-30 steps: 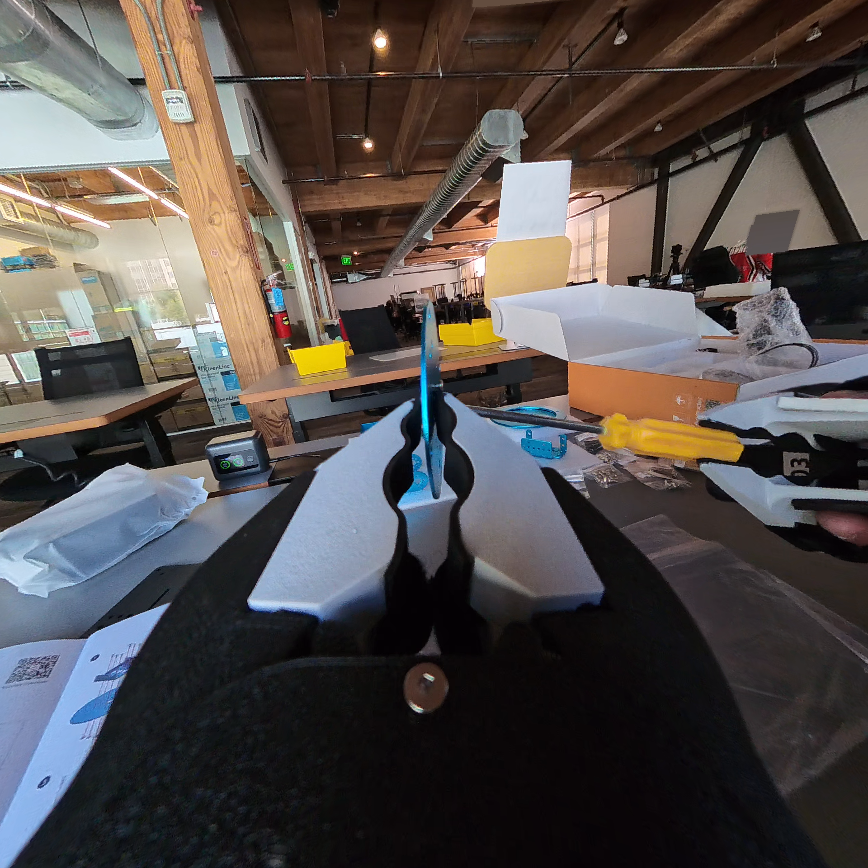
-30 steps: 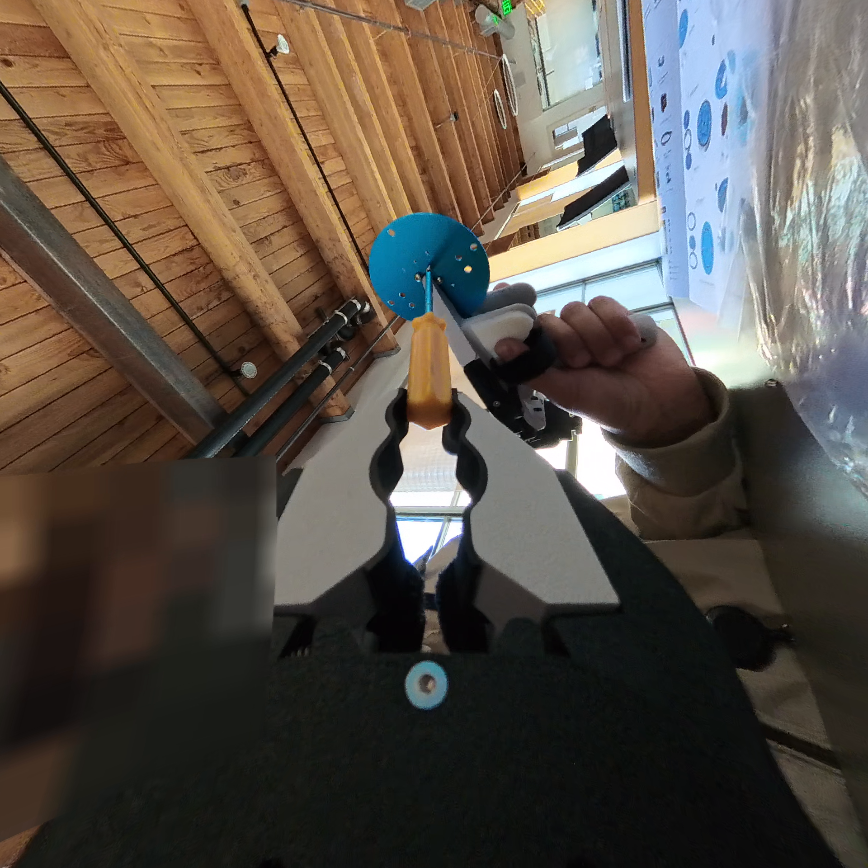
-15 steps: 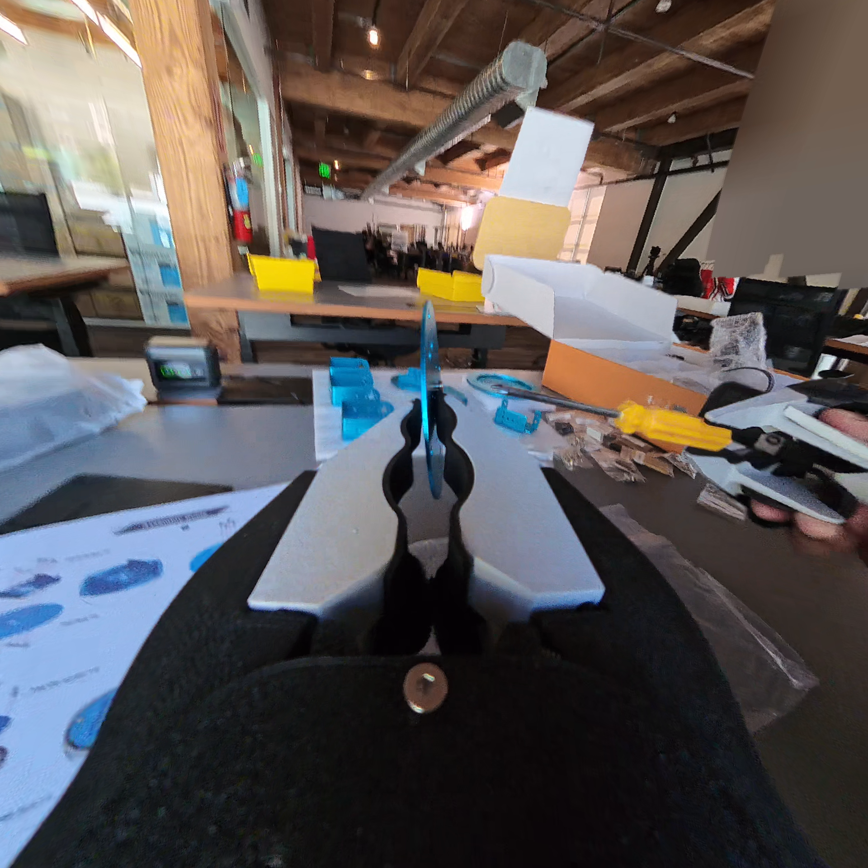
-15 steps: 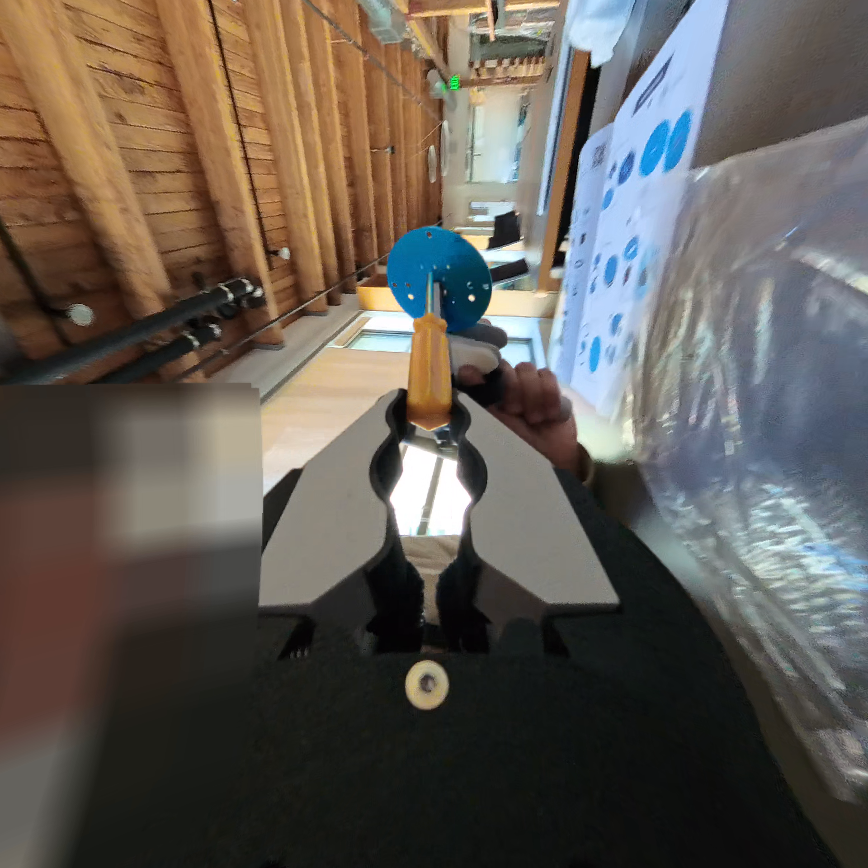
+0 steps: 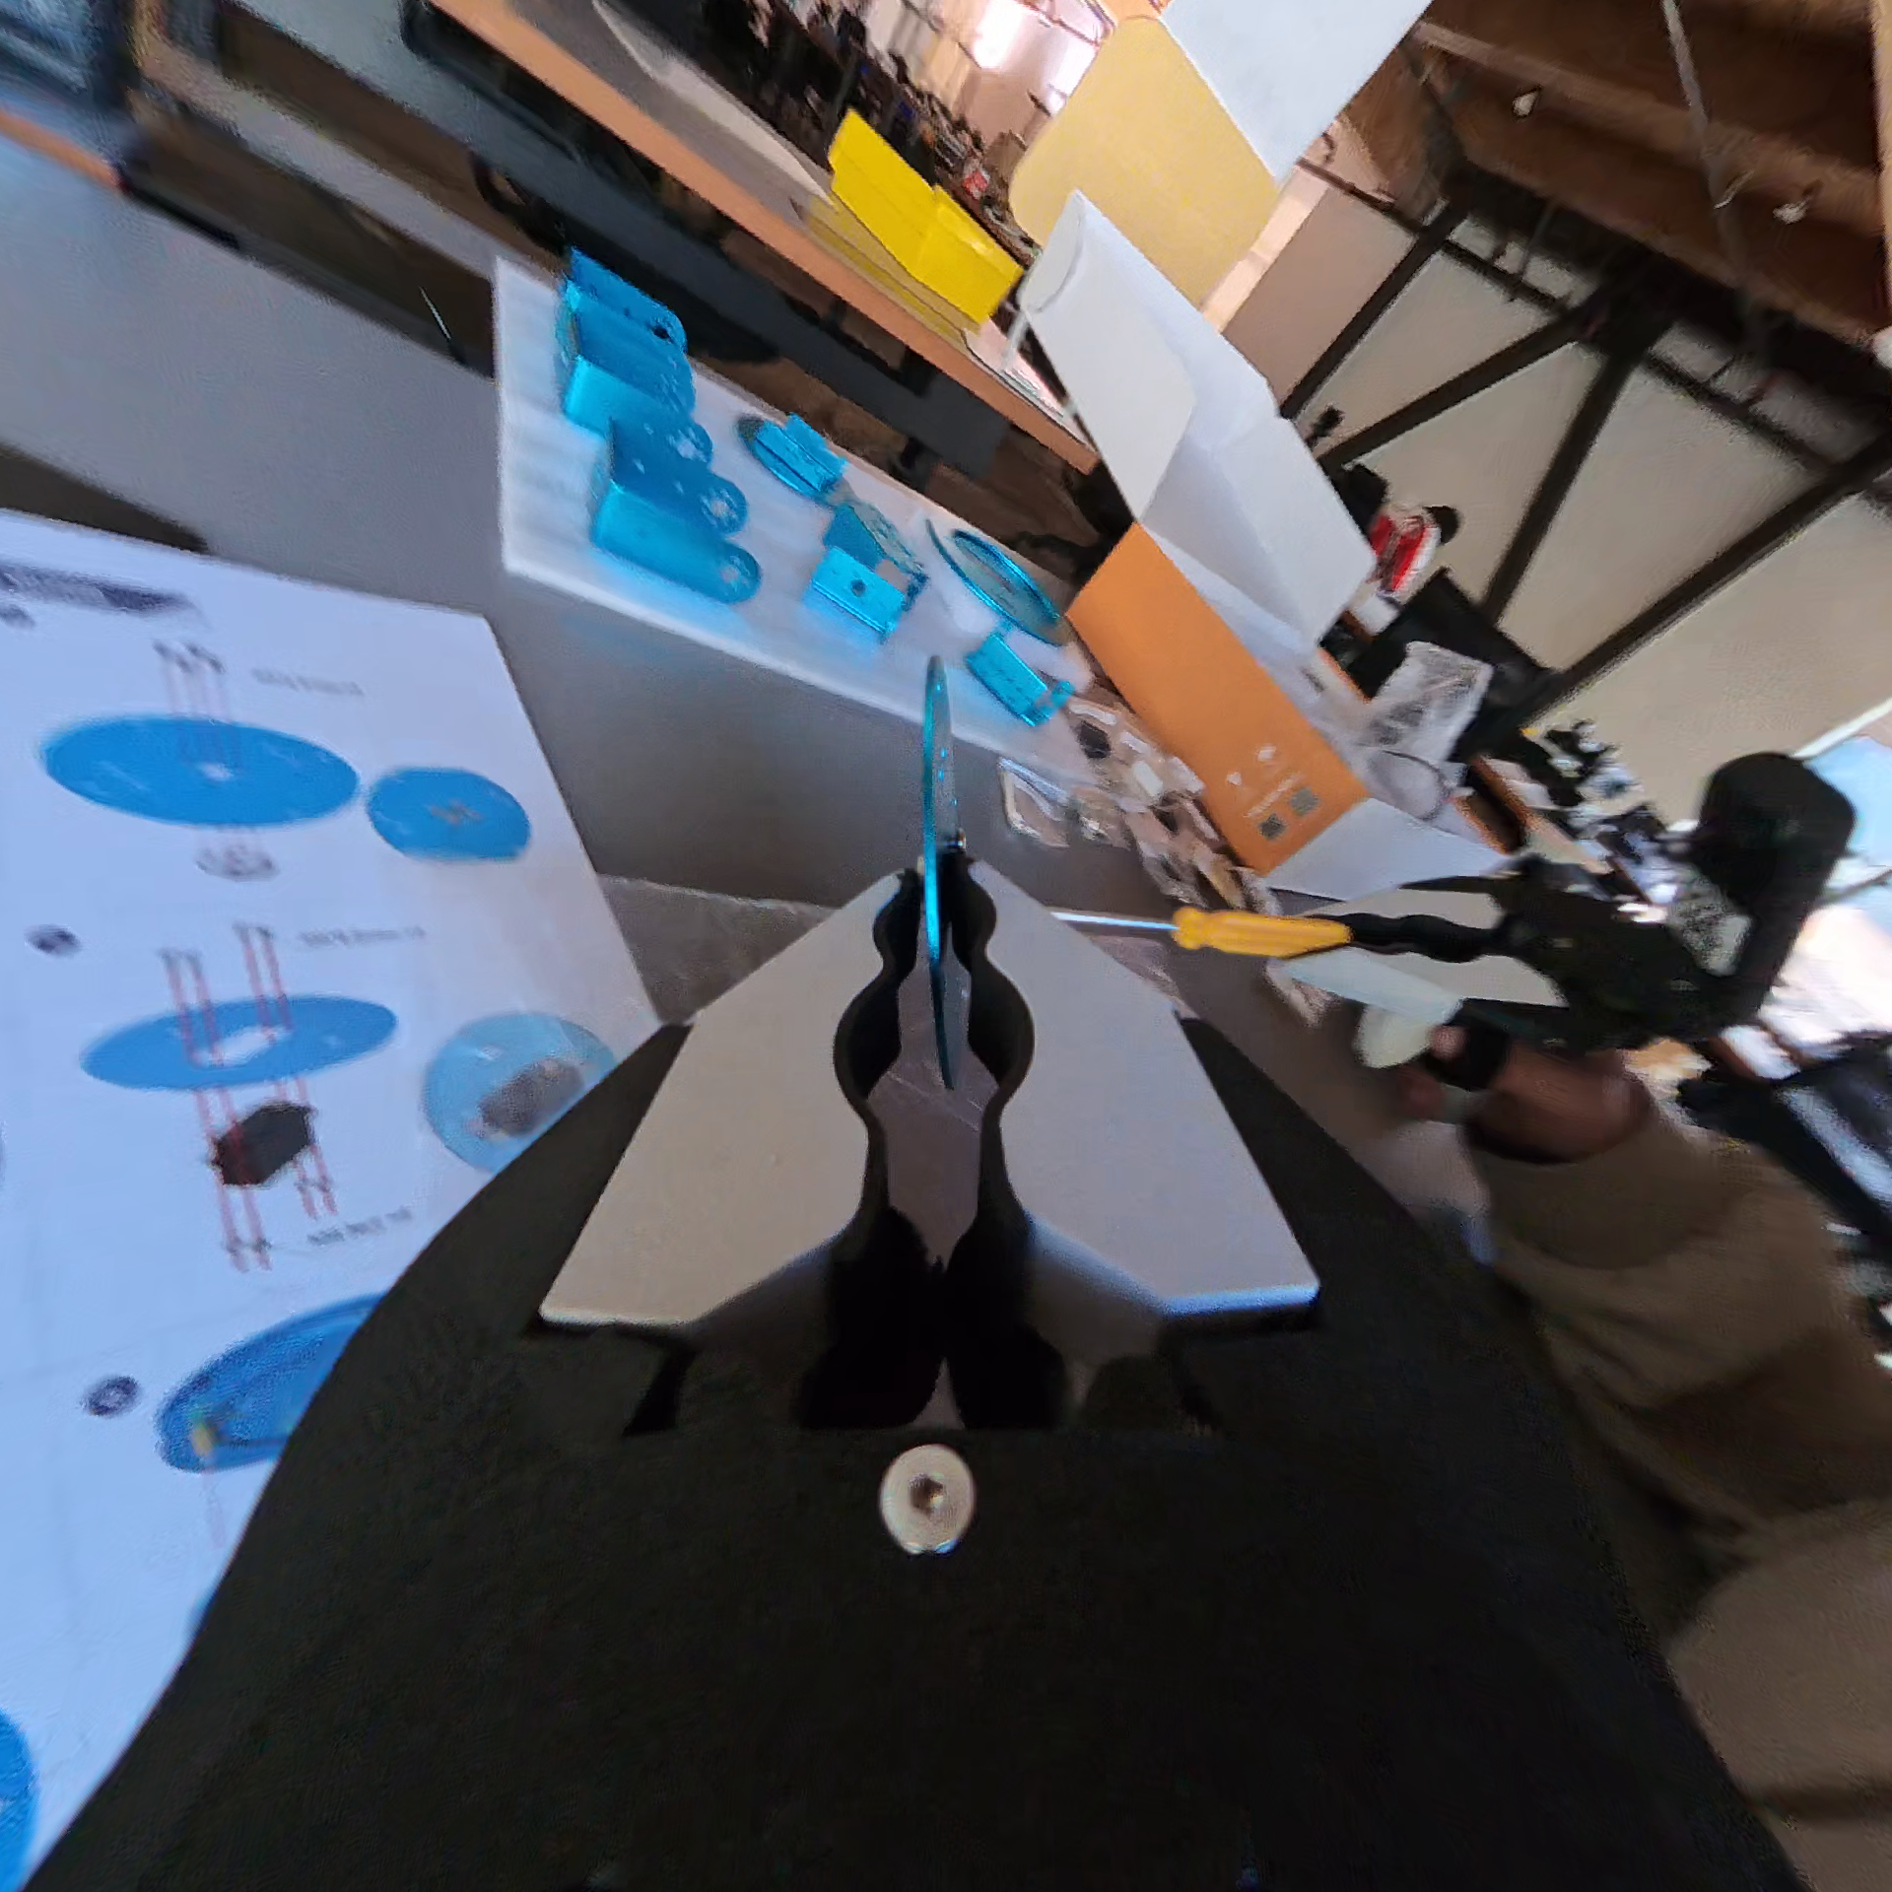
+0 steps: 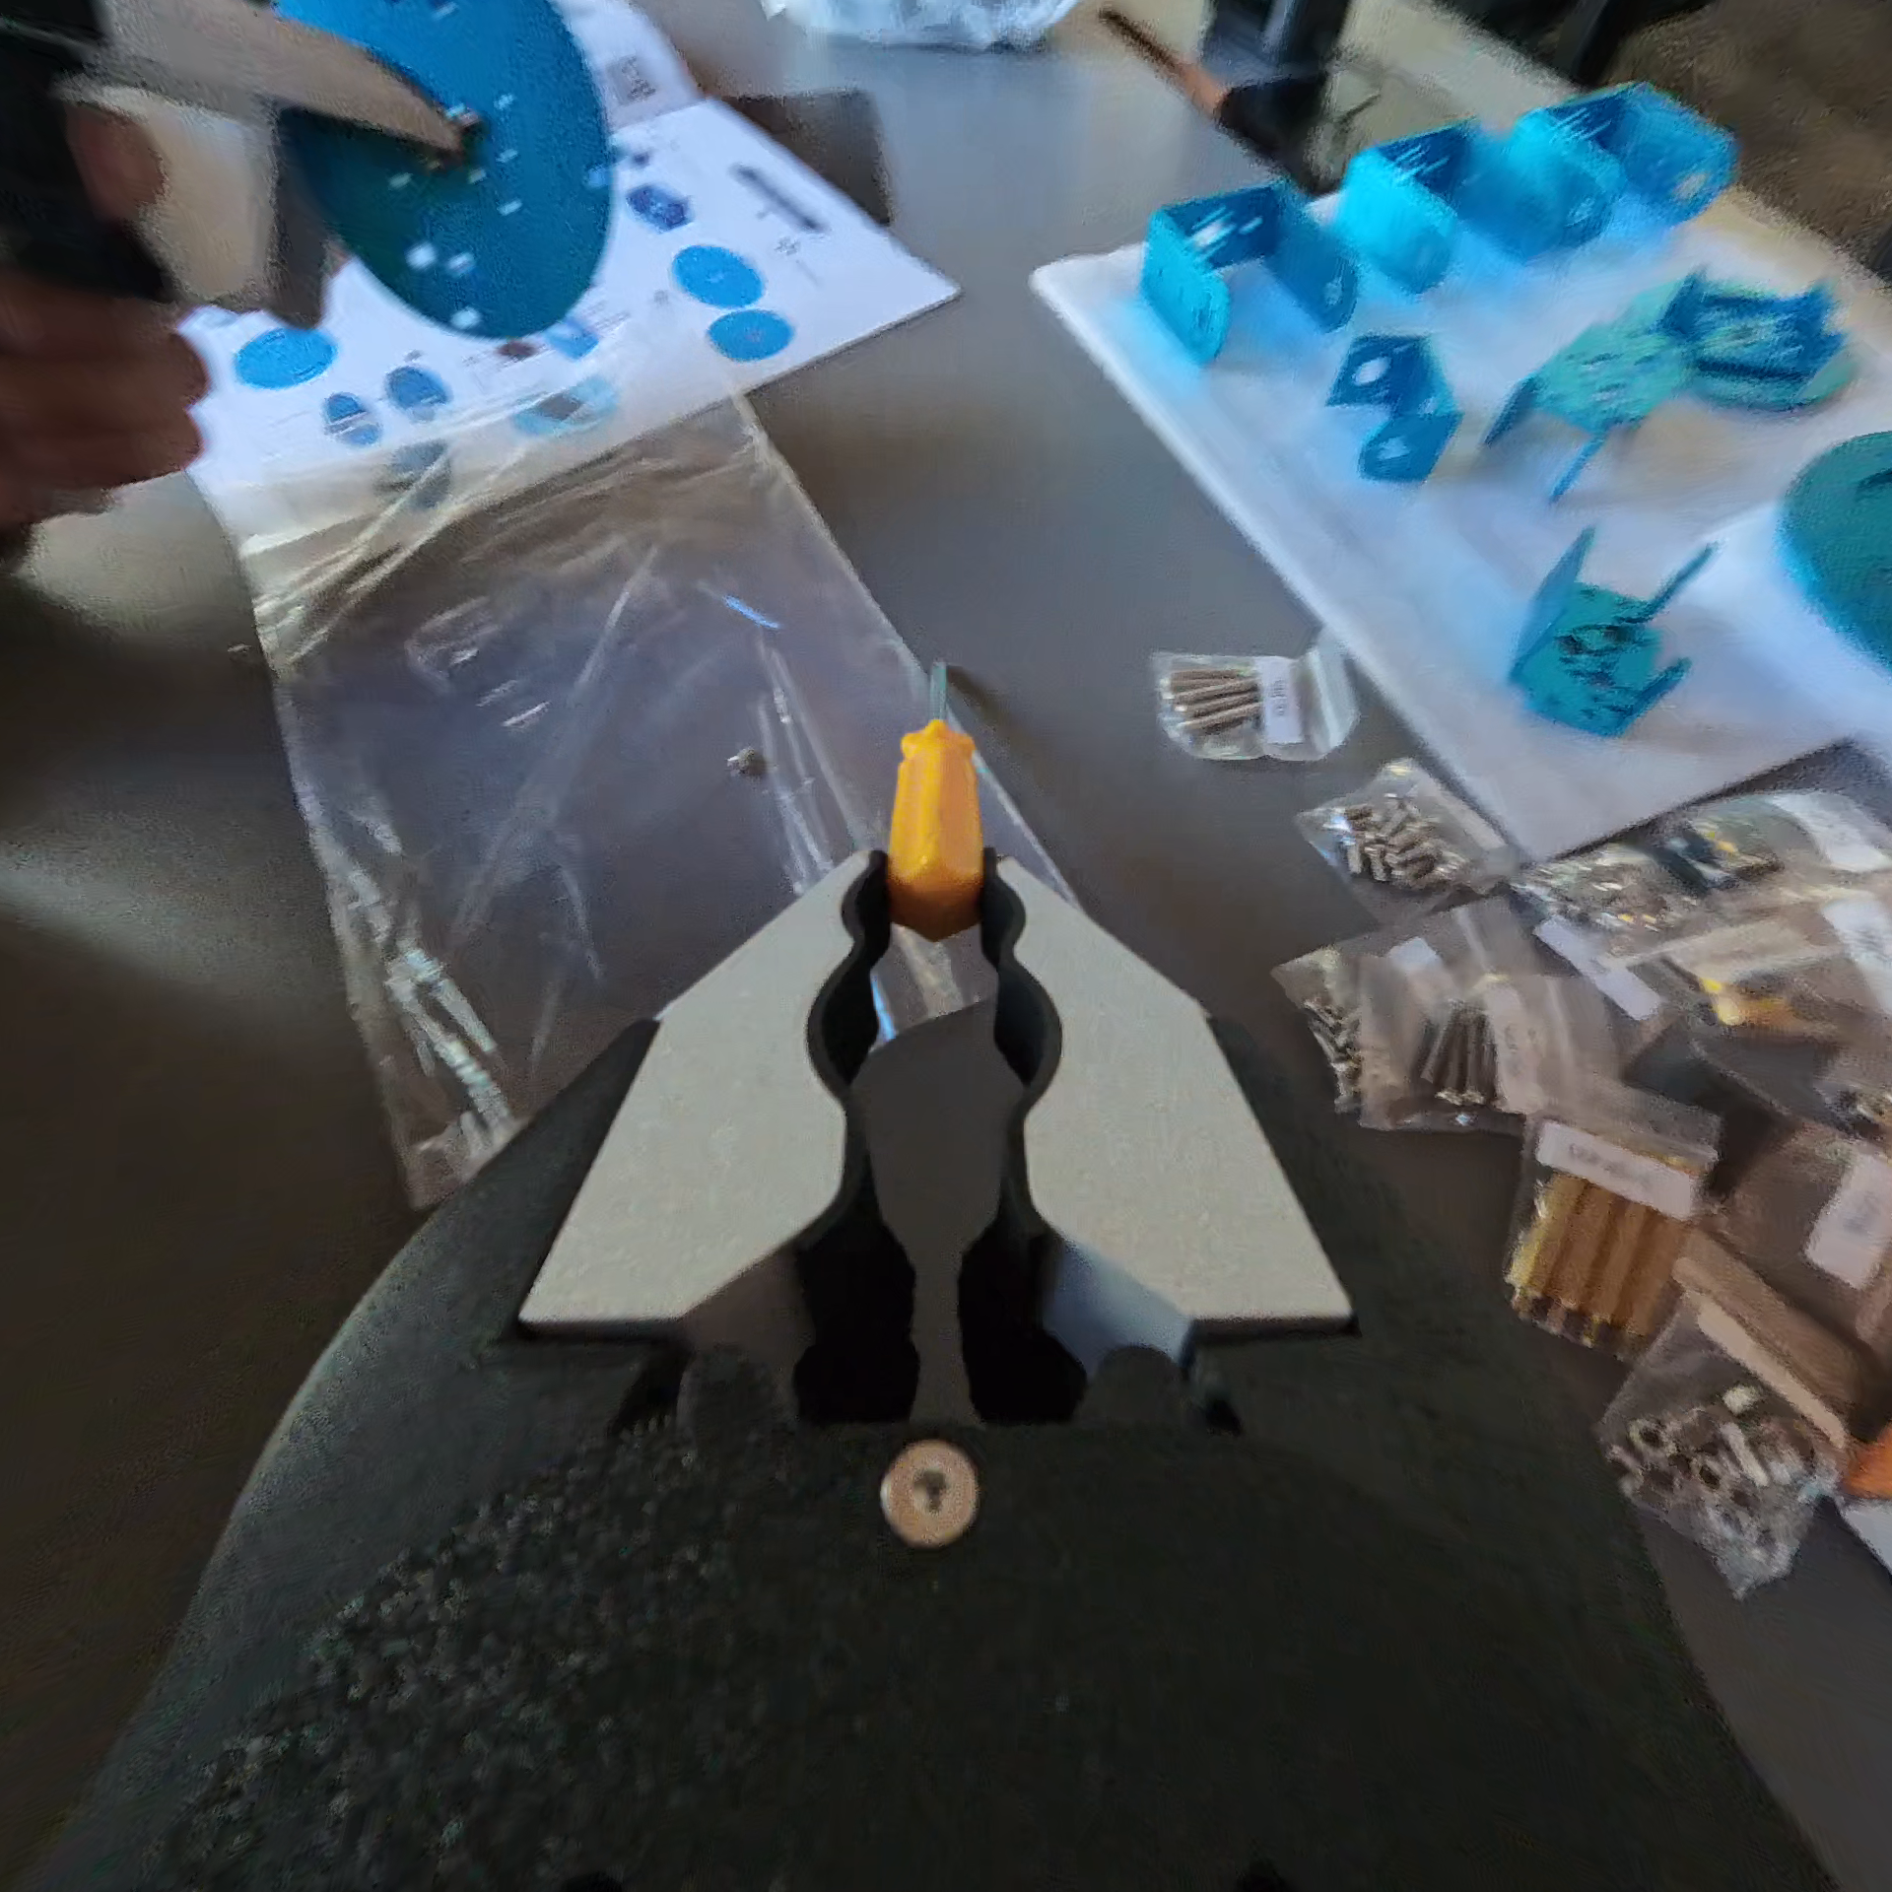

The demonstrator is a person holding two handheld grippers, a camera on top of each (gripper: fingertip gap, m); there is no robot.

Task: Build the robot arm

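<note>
My left gripper (image 5: 937, 886) is shut on a thin blue metal disc (image 5: 937, 819), held edge-on and upright above the grey table. In the right wrist view the same disc (image 6: 461, 174) shows face-on with small holes at the upper left, in the left gripper (image 6: 450, 128). My right gripper (image 6: 932, 870) is shut on the handle of a yellow screwdriver (image 6: 934, 819), its shaft pointing down toward a clear plastic bag (image 6: 532, 737) with a small screw (image 6: 747, 760) on it. In the left wrist view the screwdriver (image 5: 1254, 932) points left, apart from the disc.
A printed instruction sheet (image 5: 205, 921) lies at the left. A white foam tray (image 6: 1382, 532) holds several blue metal brackets (image 6: 1239, 266). Small bags of screws (image 6: 1244, 701) and hardware lie at the right. An orange and white box (image 5: 1208, 696) stands open behind. Some 20 centimetres of space lies between my two pairs of fingers.
Both grippers have swung downward: the views went from ceiling and room to the table. The screwdriver tip has come away from the disc's face and now points at the plastic bag.
</note>
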